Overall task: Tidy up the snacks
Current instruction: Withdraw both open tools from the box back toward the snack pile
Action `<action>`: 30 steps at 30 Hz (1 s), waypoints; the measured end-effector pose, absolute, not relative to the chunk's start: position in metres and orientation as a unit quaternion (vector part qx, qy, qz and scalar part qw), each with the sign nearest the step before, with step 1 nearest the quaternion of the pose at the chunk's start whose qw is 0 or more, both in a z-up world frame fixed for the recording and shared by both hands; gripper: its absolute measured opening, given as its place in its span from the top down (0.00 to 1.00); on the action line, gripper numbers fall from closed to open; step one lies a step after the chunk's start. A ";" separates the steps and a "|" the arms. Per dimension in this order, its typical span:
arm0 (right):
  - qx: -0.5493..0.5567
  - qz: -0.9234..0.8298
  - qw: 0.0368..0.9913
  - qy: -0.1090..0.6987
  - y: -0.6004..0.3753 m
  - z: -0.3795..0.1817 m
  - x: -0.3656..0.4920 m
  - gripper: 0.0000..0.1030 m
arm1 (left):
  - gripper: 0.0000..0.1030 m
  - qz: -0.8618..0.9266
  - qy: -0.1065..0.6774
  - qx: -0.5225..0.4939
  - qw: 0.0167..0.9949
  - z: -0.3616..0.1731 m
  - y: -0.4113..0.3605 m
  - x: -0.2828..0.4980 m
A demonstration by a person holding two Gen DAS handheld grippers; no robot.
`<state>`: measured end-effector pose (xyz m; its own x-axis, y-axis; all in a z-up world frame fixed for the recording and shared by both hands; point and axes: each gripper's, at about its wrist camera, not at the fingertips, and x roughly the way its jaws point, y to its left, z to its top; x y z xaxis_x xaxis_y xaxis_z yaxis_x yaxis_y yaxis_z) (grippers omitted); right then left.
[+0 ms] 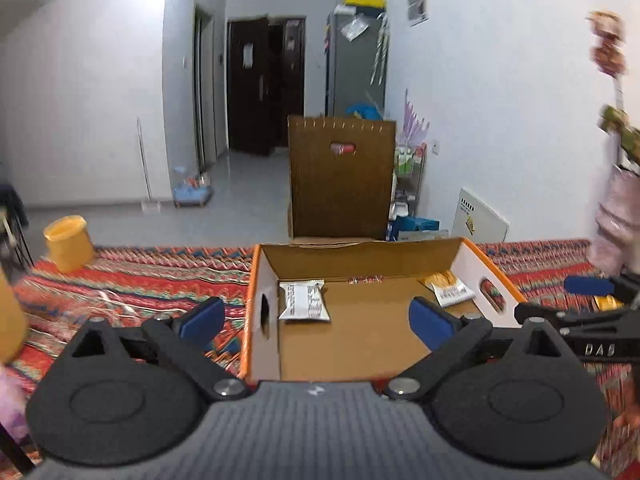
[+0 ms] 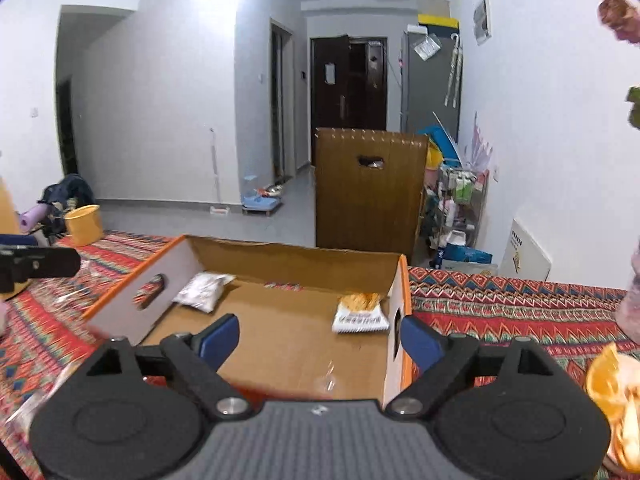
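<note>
We see the cardboard box (image 1: 360, 320) on the patterned cloth (image 1: 132, 284), a white snack packet (image 1: 304, 301) by its left wall and a yellow-topped packet (image 1: 448, 288) by its right. Our left hand-held gripper (image 1: 318, 320) stands apart, empty; so does the right hand-held gripper (image 2: 320, 338). Only the right wrist view shows the orange slice (image 2: 606, 384); only the left shows the other gripper's blue pad.

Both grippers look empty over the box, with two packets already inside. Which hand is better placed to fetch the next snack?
Right, probably. The right gripper, open and empty, has an orange packet beside it outside the cardboard box. The left gripper, also open, shows only patterned cloth nearby.
</note>
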<state>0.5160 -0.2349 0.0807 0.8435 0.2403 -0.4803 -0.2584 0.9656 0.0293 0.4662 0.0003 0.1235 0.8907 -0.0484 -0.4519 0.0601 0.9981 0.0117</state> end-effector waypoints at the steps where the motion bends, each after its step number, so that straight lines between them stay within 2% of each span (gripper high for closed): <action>1: -0.020 0.130 0.960 0.245 -0.236 0.082 0.502 0.14 | 0.01 -0.030 0.222 0.022 0.974 0.124 -0.003 0.447; 15: 0.015 0.161 0.961 0.225 -0.251 0.078 0.316 0.11 | 0.00 -0.021 0.195 -0.013 0.980 0.102 -0.008 0.250; 20: 0.019 0.169 0.963 0.210 -0.256 0.068 0.255 0.02 | 0.00 -0.009 0.177 -0.014 0.984 0.085 -0.003 0.187; 30: 0.020 0.157 0.966 0.206 -0.257 0.038 0.157 0.02 | 0.00 -0.031 0.176 -0.026 0.984 0.052 0.006 0.115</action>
<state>0.1573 -0.2572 0.0384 0.8659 0.3122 -0.3909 -0.2958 0.9497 0.1032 0.1154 0.0061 0.0524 0.9362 -0.0705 -0.3442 0.0521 0.9967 -0.0626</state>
